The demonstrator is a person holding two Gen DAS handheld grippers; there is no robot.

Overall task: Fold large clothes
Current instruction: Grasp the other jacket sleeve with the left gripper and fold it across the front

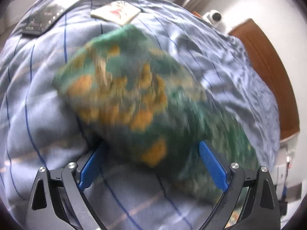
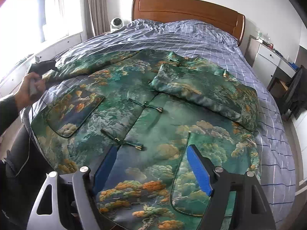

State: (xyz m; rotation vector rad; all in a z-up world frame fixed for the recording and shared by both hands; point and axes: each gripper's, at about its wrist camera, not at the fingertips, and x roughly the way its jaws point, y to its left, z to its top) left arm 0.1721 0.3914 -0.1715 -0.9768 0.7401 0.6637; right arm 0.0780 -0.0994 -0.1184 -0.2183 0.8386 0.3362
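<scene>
the right gripper (image 2: 151, 164) hung with its blue fingers (image 2: 199, 170) spread wide above the near hem of the jacket (image 2: 134, 103), nothing between them. the green cloud-patterned jacket lay front up across the near half of the bed (image 2: 268, 88), buttoned down the middle, one sleeve (image 2: 207, 94) folded over its chest toward the bed's right edge. the other sleeve (image 2: 80, 65) stretched toward the left edge, where a hand (image 2: 32, 88) held the left gripper (image 1: 151, 164). in its own blurred view, sleeve cloth lay between its wide-apart fingers; i could not tell whether it pinched. a wooden headboard (image 2: 188, 9) stood at the far end.
</scene>
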